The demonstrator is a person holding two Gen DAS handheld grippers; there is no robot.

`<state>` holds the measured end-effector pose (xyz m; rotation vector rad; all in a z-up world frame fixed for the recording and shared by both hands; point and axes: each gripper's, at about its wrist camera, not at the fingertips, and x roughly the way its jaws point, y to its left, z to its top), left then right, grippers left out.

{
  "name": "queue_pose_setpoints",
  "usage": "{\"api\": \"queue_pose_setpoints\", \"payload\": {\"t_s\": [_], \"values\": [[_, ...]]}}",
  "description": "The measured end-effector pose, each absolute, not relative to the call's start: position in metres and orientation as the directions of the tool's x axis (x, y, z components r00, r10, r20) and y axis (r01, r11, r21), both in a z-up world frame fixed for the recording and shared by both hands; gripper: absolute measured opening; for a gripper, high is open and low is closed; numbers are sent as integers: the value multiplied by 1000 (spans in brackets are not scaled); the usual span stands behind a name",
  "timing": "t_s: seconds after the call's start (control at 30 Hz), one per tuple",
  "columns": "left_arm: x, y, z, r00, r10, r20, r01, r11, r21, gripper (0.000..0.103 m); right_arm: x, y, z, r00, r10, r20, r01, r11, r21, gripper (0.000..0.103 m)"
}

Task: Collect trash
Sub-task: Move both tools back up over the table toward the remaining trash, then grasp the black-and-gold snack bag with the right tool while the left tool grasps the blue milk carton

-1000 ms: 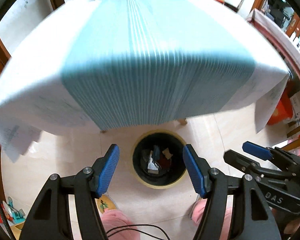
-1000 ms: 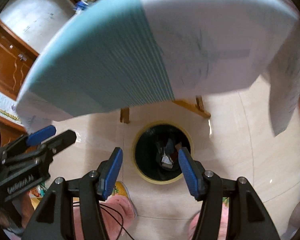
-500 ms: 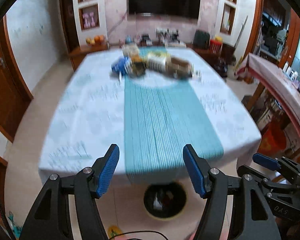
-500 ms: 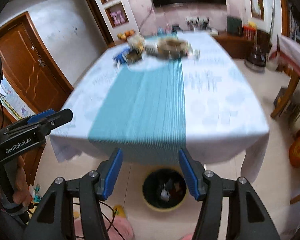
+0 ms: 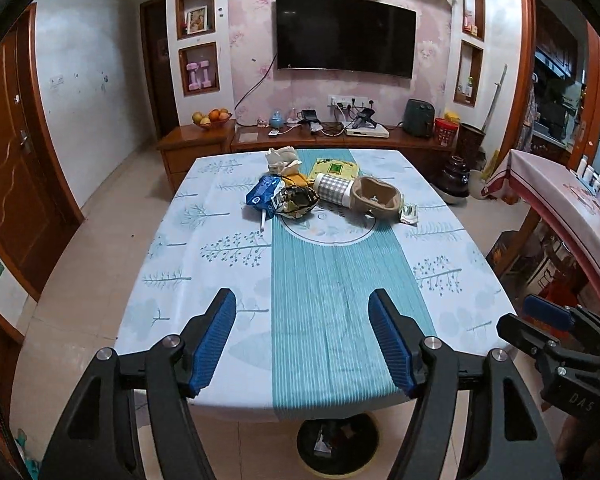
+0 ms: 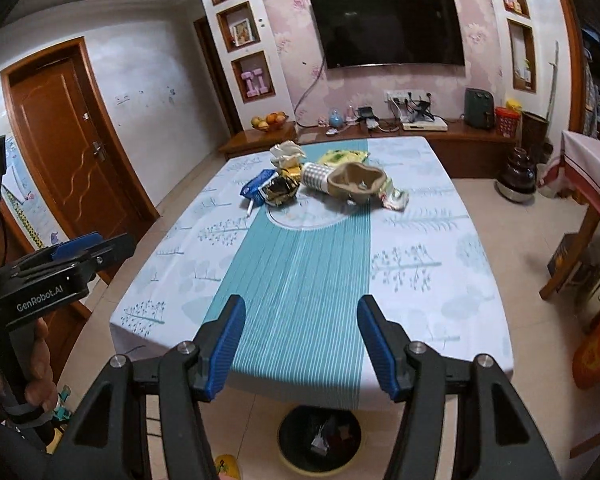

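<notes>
At the upper centre of the frame, well beyond both wide-open hand-held grippers (left [image 5: 300, 338], right [image 6: 301, 342]), a heap of crumpled wrappers and cups [image 5: 324, 196] is seen on the table [image 5: 220, 280], neither gripper clearly nearer.

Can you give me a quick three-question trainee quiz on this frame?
1. True or false: the left tongs are shut on a piece of trash.
2. Where is the trash bin? A) on the table B) on the floor under the table's near edge C) beside the TV
3. Fill in: the trash pile lies on the table's ___ half, away from the tongs.

Key:
1. False: both left and right tongs are open and empty.
2. B
3. far
</notes>
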<state>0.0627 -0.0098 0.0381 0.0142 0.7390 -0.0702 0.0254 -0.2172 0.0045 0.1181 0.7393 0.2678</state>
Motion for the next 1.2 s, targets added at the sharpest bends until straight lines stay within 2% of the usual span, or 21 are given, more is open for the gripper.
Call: {"api": "queue_pose_setpoints", "payload": {"t_s": [0.37, 0.57, 0.77, 0.97, 1.2], "values": [[112, -29, 51, 708, -4, -706, -27, 999, -32, 69, 84, -231, 19, 687, 371, -625, -309, 927, 211, 58], [135, -34, 59, 694, 60, -718, -125, 991, -38, 69, 126, -234, 31, 646, 415, -641, -395, 900, 185, 58], [173, -23, 62, 667, 71, -742, -176, 982, -63, 70, 172, -226, 40, 581, 484, -655, -457, 859, 229, 58], [237, 2, 48, 637, 27, -770, -126, 989, -70, 70, 227, -205, 35, 537, 485, -690, -414, 864, 285, 58], [328, 40, 6, 545, -67, -836, -7, 996, -85, 70, 296, -171, 0, 517, 427, -742, -240, 904, 353, 59]]}}
